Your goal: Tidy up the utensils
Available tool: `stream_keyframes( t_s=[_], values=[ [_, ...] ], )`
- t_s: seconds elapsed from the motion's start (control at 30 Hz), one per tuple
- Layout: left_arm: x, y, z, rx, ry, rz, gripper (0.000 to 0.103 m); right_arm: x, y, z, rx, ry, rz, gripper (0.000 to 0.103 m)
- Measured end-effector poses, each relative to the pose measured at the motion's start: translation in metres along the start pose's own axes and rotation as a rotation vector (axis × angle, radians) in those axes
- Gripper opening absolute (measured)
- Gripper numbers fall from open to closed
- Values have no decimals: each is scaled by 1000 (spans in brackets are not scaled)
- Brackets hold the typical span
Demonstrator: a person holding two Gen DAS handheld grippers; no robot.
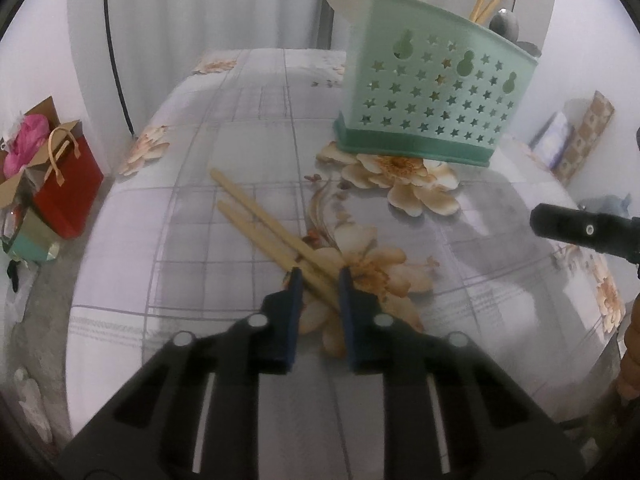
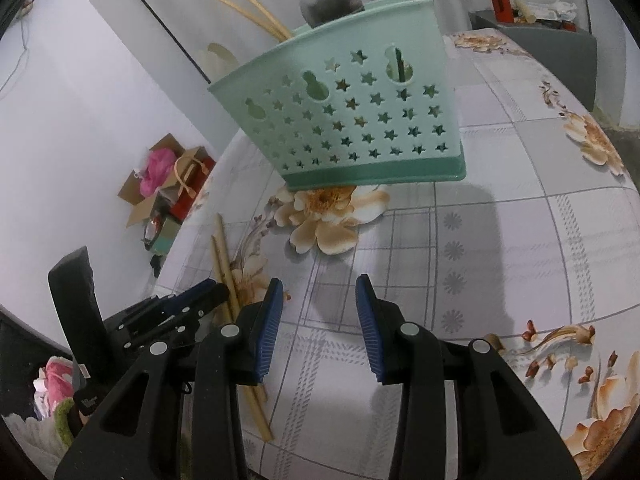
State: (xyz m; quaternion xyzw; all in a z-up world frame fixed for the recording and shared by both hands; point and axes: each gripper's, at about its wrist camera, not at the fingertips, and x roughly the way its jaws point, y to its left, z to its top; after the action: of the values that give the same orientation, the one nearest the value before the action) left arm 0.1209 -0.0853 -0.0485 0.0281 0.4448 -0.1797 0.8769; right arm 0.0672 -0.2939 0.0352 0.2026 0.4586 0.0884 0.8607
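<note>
Flowered tablecloth [image 1: 224, 128] | chopsticks [image 1: 256, 216] run away up-left between left gripper [image 1: 319, 276], narrowed around them, contact unclear | right gripper [image 2: 319, 284] empty, parted, farther

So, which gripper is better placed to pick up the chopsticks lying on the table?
The left gripper: its fingers straddle the loose chopsticks. The right gripper has only bare tablecloth between its fingers, short of the green holder.

red gift bag [image 1: 68, 196] beside cardboard box [image 1: 24, 178], perhaps pink cloth [image 1: 24, 146] inside
</note>
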Motion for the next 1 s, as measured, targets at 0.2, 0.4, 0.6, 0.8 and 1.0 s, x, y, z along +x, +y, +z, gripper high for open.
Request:
stream_keyframes(
  t_s=[0.2, 0.4, 0.6, 0.8, 1.0],
  values=[
    [-3, 6, -2, 17, 0, 18, 15, 2, 2, 1, -17, 7, 12, 37],
    [-4, 19, -3, 5, 5, 50, 10, 18, 25, -4, -84, 59, 64, 37],
    [-8, 35, -6, -28, 7, 79, 6, 47, 64, -14, -264, 129, 58, 37],
    [-11, 45, -8, -54, 7, 83, 5, 78, 92, -20, -437, 187, -10, 37],
    [-12, 47, -8, -71, 6, 80, 5, 85, 98, -21, -492, 166, -88, 10]
  ],
)
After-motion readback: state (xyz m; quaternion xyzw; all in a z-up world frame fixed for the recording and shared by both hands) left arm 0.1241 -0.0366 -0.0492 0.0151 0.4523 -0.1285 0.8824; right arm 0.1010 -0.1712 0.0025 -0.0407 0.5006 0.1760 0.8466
